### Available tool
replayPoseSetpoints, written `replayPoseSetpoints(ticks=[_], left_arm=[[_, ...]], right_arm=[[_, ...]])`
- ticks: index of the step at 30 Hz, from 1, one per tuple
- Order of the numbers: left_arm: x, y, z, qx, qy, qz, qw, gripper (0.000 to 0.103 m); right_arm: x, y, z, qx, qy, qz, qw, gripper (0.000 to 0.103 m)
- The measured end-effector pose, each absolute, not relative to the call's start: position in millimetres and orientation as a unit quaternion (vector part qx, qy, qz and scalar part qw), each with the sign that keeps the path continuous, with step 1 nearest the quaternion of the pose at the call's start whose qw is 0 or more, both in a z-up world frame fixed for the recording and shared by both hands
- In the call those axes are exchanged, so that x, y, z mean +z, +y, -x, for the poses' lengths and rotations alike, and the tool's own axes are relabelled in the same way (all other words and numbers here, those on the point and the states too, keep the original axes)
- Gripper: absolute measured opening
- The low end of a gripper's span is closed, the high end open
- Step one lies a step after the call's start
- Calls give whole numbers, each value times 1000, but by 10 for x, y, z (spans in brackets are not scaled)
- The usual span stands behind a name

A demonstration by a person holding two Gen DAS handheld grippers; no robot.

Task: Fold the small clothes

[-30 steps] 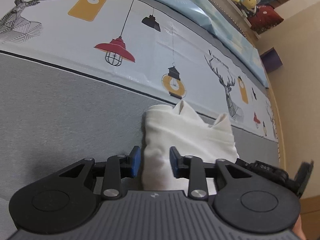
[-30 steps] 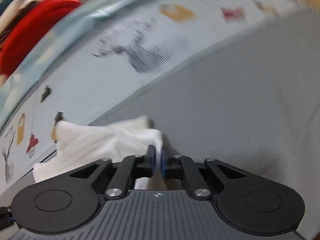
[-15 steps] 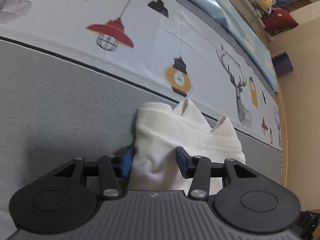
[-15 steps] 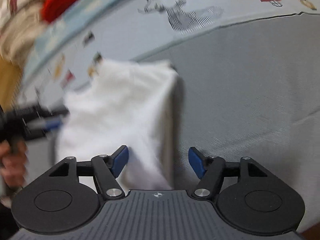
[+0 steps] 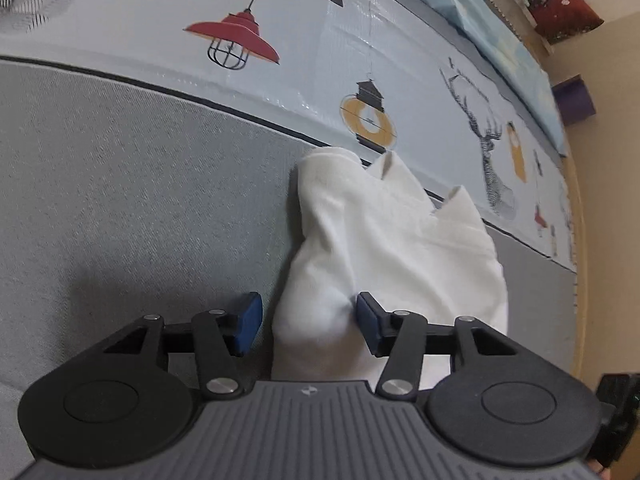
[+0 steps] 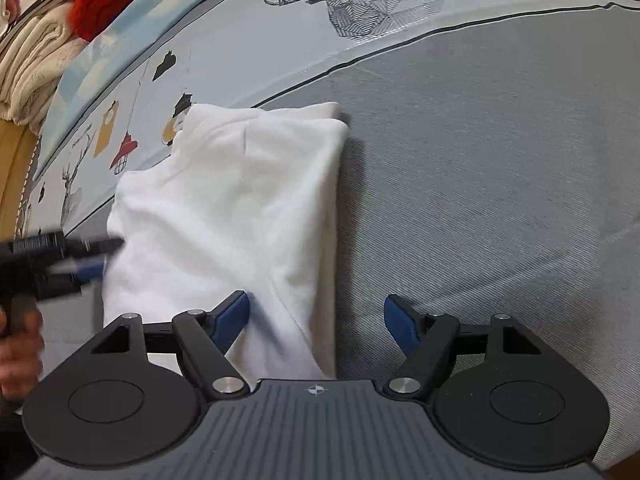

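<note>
Blue-padded, my left gripper (image 5: 308, 322) has just been widening, a hump of the white cotton garment (image 5: 384, 240) between its pads; my right gripper (image 6: 316, 320) gapes, released. Beyond them the garment lies folded narrow on the grey mat (image 6: 480, 180) — another fold probably remains.
</note>
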State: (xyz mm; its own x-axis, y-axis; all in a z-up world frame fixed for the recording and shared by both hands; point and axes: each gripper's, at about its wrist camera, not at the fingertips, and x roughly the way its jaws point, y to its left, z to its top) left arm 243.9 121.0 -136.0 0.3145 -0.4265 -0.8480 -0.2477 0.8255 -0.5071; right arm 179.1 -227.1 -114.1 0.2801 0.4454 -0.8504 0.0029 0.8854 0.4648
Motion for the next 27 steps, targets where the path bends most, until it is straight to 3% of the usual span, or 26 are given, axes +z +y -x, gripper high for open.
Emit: replayPoseSetpoints(ticks=[4, 6, 7, 8, 10, 12, 14, 16, 18, 27], left_arm=[[-1422, 1212, -2474, -75, 586, 298, 750, 56], [-1395, 1187, -2499, -81, 581, 278, 761, 41], [-1366, 1175, -2513, -83, 575, 268, 768, 31], [-1321, 1189, -2518, -85, 566, 265, 776, 27], [-1164, 1238, -2510, -78, 529, 258, 805, 26], [-969, 1304, -2489, -67, 484, 251, 835, 26], [-790, 1411, -2457, -58, 434, 260, 860, 32], [-688, 1469, -2439, -42, 409, 252, 876, 40], [-709, 1511, -2434, -45, 424, 250, 869, 45], [-944, 1493, -2363, -35, 493, 227, 839, 45]], right_arm=[[-1191, -2162, -1904, 136, 583, -204, 775, 71], [-1215, -2125, -1941, 134, 580, -226, 771, 42], [-1226, -2099, -1964, 132, 578, -238, 770, 39], [-1221, -2072, -1973, 125, 574, -239, 773, 31], [-1192, -2002, -1992, 121, 561, -233, 785, 20], [-1051, -1973, -1999, 127, 516, -247, 810, 16], [-839, -1909, -1993, 155, 452, -251, 842, 16], [-684, -1792, -1964, 147, 406, -208, 878, 23], [-651, -1673, -1970, 113, 396, -164, 897, 65], [-840, -1560, -2022, 127, 470, -158, 859, 63]])
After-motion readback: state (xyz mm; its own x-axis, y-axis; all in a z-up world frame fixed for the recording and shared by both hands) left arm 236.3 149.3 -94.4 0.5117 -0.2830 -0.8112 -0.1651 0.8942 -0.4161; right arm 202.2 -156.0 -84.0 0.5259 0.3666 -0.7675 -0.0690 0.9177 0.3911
